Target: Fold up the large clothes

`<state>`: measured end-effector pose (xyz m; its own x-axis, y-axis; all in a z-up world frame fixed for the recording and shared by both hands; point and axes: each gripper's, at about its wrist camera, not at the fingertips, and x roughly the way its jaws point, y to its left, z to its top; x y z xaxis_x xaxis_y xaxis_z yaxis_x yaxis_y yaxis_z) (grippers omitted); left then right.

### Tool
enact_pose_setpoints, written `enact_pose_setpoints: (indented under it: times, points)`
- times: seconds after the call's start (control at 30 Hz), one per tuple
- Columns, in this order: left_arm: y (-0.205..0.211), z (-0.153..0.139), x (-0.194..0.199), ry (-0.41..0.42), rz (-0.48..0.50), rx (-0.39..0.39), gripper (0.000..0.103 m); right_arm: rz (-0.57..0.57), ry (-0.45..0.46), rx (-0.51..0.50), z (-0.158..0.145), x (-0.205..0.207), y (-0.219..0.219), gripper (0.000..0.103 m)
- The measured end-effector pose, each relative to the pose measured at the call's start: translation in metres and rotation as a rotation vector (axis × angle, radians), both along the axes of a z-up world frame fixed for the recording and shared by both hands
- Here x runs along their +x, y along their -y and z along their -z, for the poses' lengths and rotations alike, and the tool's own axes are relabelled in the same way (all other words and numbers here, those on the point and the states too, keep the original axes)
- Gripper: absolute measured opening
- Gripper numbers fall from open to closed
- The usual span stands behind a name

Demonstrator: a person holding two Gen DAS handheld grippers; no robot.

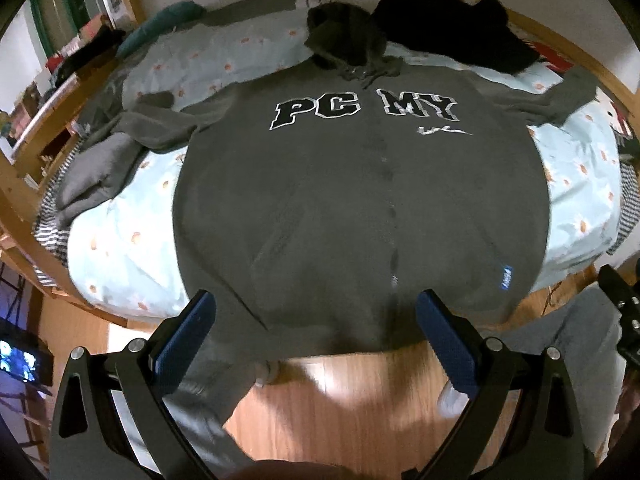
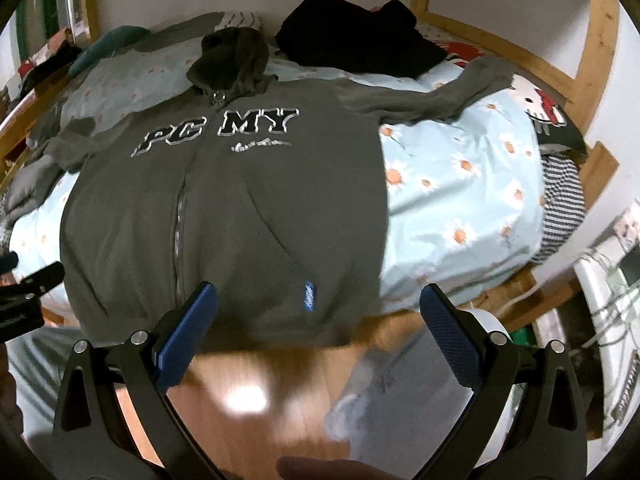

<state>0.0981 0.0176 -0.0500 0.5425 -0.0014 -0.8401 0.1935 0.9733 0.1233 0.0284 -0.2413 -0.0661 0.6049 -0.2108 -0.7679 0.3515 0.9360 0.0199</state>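
A dark grey zip hoodie (image 1: 360, 200) with black "PC MY" letters lies face up and spread flat on the bed, hood at the far side, sleeves out to both sides, hem hanging over the near edge. It also shows in the right wrist view (image 2: 224, 208). My left gripper (image 1: 316, 312) is open and empty, just in front of the hem's middle. My right gripper (image 2: 320, 304) is open and empty, in front of the hem's right corner near the blue label (image 2: 309, 297). The right gripper's body shows at the left wrist view's right edge (image 1: 624, 312).
The bed has a light blue daisy-print cover (image 2: 460, 208) in a wooden frame (image 2: 596, 36). Black clothing (image 2: 356, 36) and a teal item (image 1: 160, 24) lie at the far side. A grey garment (image 1: 92, 176) lies by the left sleeve. Wooden floor (image 1: 352, 400) is below the grippers.
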Motion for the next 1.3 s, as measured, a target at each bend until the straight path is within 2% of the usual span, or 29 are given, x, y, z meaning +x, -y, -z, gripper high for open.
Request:
enact_pose_setpoints:
  times: [0.2,0.33,0.57,0.7,0.73,0.8,0.87,0.97,1.03,1.1,1.2,1.3]
  points:
    - [-0.027,0.013,0.062,0.034,-0.037,-0.021,0.098,-0.065,0.014,0.012,0.010,0.064,-0.020,0.100]
    - [-0.065,0.016,0.124,0.088,-0.109,-0.043,0.098,-0.189,0.023,-0.006,0.012,0.110,-0.058,0.100]
    - [-0.176,0.019,0.243,0.162,-0.336,-0.193,0.098,-0.422,0.090,-0.151,0.010,0.194,-0.159,0.100]
    - [-0.234,0.024,0.285,0.202,-0.419,-0.262,0.098,-0.566,0.127,-0.171,0.015,0.240,-0.221,0.100]
    - [-0.252,0.027,0.296,0.222,-0.437,-0.315,0.098,-0.622,0.142,-0.171,0.017,0.252,-0.239,0.100]
    - [-0.271,0.032,0.309,0.212,-0.458,-0.370,0.098,-0.736,0.163,-0.171,0.021,0.273,-0.271,0.100]
    - [-0.294,0.037,0.326,0.180,-0.463,-0.435,0.098,-0.820,0.213,-0.223,0.026,0.297,-0.309,0.100]
    - [-0.306,0.032,0.337,0.174,-0.393,-0.509,0.098,-0.907,0.290,-0.304,0.034,0.328,-0.351,0.100]
    - [-0.305,0.023,0.341,0.222,-0.353,-0.467,0.098,-0.936,0.300,-0.326,0.039,0.348,-0.371,0.100]
    - [-0.309,0.018,0.347,0.266,-0.339,-0.425,0.098,-0.902,0.336,-0.389,0.042,0.365,-0.390,0.100]
    - [-0.330,0.017,0.364,0.261,-0.343,-0.482,0.098,-0.914,0.316,-0.421,0.052,0.392,-0.408,0.100]
    - [-0.355,0.024,0.377,0.262,-0.399,-0.510,0.098,-0.966,0.278,-0.505,0.069,0.407,-0.427,0.100]
